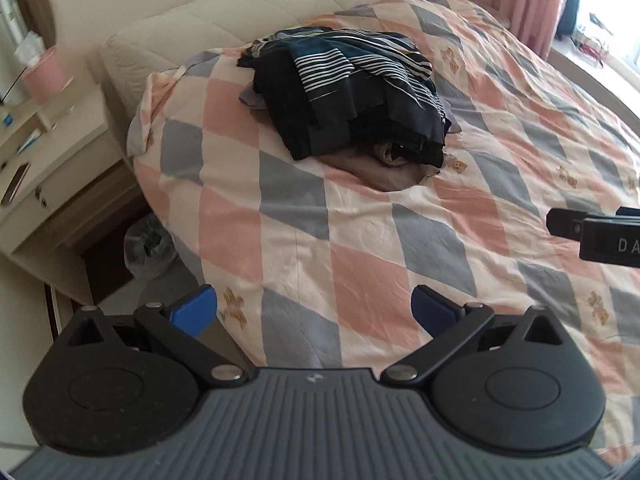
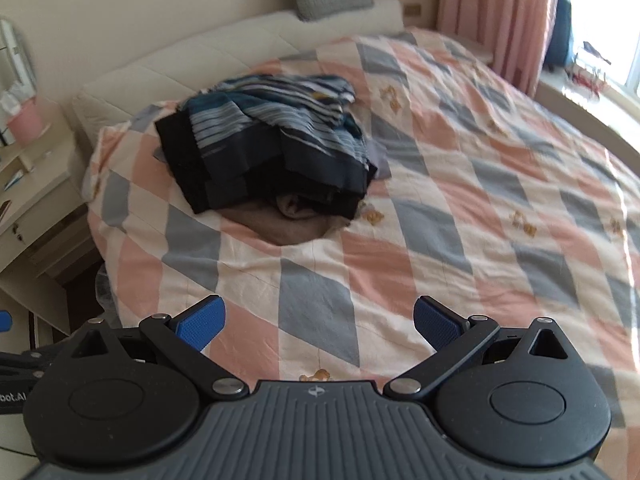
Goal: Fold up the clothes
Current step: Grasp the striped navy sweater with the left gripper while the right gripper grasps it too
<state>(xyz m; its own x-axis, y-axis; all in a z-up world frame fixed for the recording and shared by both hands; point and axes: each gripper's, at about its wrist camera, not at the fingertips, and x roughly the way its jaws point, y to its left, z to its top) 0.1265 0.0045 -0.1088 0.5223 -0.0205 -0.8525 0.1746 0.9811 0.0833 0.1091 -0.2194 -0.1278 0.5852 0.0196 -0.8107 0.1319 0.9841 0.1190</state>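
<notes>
While both grippers, left gripper (image 1: 314, 310) and right gripper (image 2: 319, 322), gape empty, "DA" (image 1: 628, 245) legible; clothes pile (image 1: 352, 92) untouched.

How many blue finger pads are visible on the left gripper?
2: one blue pad at the left side of the left gripper, the other at the right, wide apart above the quilt.

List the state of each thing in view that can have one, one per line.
Left claw: open, empty, above the quilt.
Right claw: open, empty, above the quilt.
Striped garment: crumpled, on top of the clothes pile.
Black garment: roughly folded, in the pile.
Brown garment: crumpled, at the bottom of the pile.
Checked quilt: spread over the bed, wrinkled.
Pink curtain: drawn aside.
</notes>
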